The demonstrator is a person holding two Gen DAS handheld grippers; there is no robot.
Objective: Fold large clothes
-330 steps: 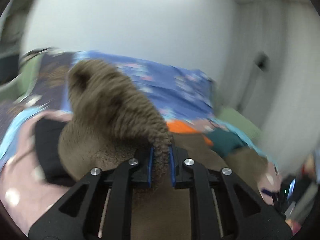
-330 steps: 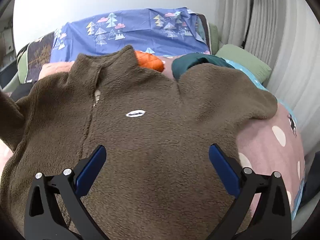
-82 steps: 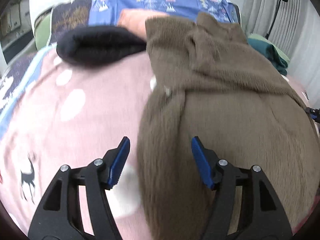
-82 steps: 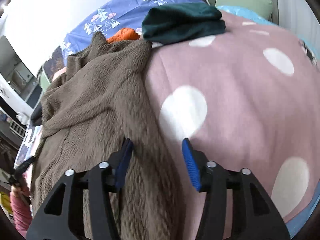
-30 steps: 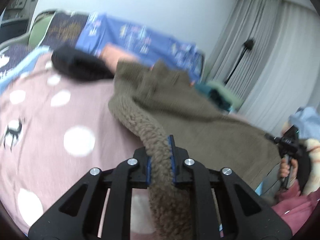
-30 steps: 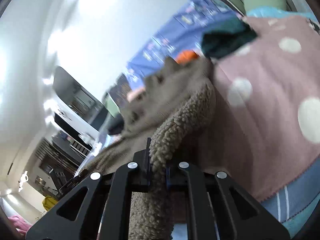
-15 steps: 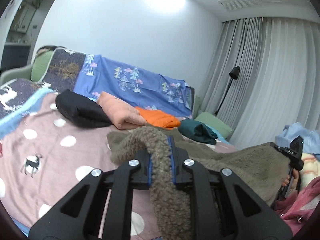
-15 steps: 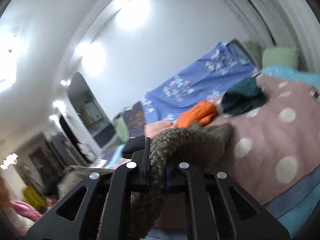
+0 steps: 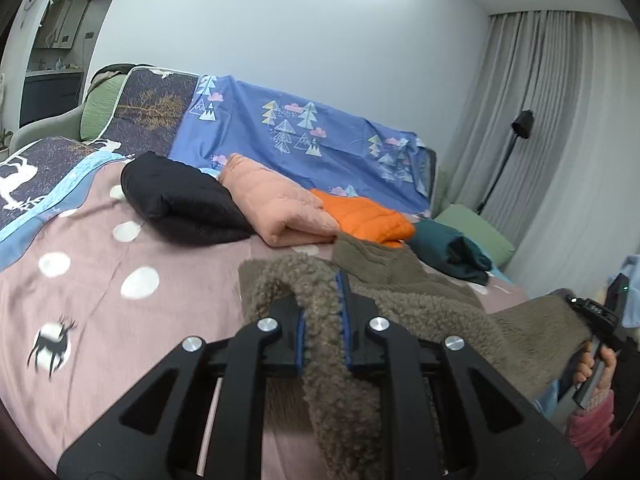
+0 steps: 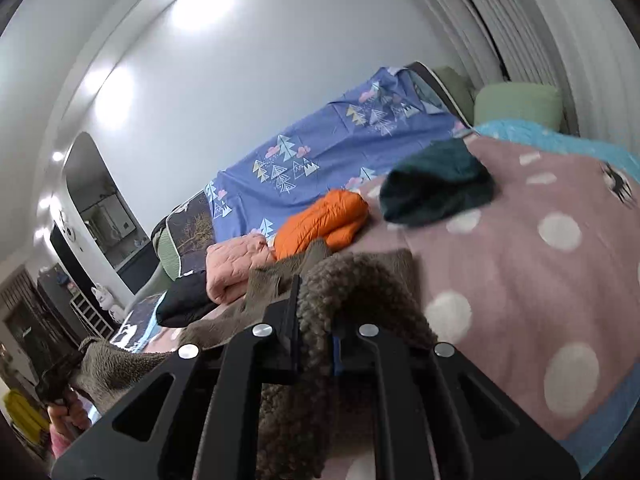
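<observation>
Left gripper point(image 9: 323, 312) and right gripper point(image 10: 314, 322), each clamped on a bottom corner of the brown fleece point(image 9: 424, 300), hold its hem above the bed point(image 9: 100, 248), collar end resting near the folded pile, apparently to fold it over.

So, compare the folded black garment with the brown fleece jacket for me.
The folded black garment lies as a compact bundle at the far end of the bed; the brown fleece jacket is spread out and lifted at one edge. The black garment looks smooth and untouched; the jacket is curly-textured and clamped by both grippers. Both rest on the pink dotted blanket.
</observation>
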